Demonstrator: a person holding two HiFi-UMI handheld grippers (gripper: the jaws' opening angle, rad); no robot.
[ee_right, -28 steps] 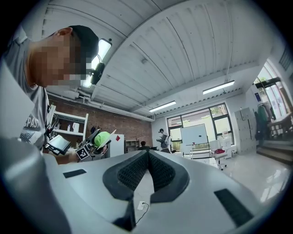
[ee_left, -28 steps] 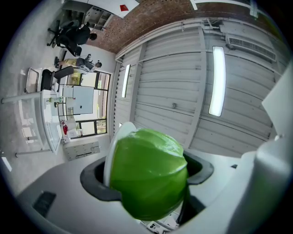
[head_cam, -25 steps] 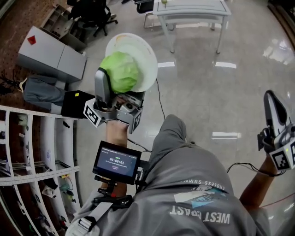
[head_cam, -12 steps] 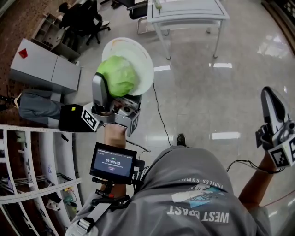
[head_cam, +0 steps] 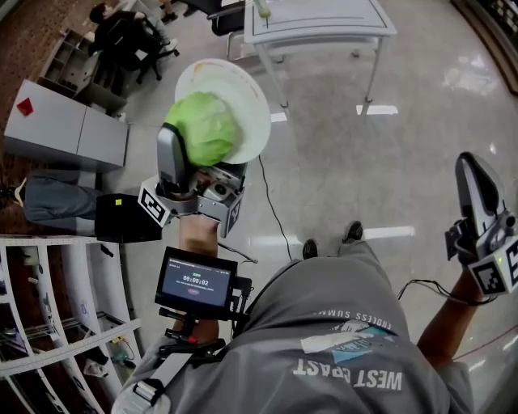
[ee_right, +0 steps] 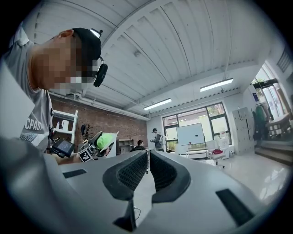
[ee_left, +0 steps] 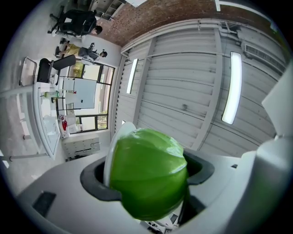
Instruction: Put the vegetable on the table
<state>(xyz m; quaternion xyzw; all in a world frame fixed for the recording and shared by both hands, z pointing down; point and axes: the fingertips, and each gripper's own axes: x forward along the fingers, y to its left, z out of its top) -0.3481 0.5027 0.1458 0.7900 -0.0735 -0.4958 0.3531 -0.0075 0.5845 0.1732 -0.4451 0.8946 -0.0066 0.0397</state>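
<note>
Left gripper [head_cam: 201, 142] held out ahead, forearm straight, jaws wide and clamped on cabbage [head_cam: 202, 128]. White plate [head_cam: 247, 89] lies against cabbage's side. Cabbage is over floor, well apart from table [head_cam: 324, 23]. Right gripper [ee_right: 147, 155] is out to side, pointing up, jaws together, empty. Versus earlier frame: grip unchanged, table further left, shoes [head_cam: 352, 232] appeared.

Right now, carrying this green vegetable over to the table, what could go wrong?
The round green vegetable is pinched together with a white plate in the left gripper. Either could slip and drop onto the hard floor. A black cable trails across the floor beside your feet, so you might trip. The table stands well ahead.
</note>
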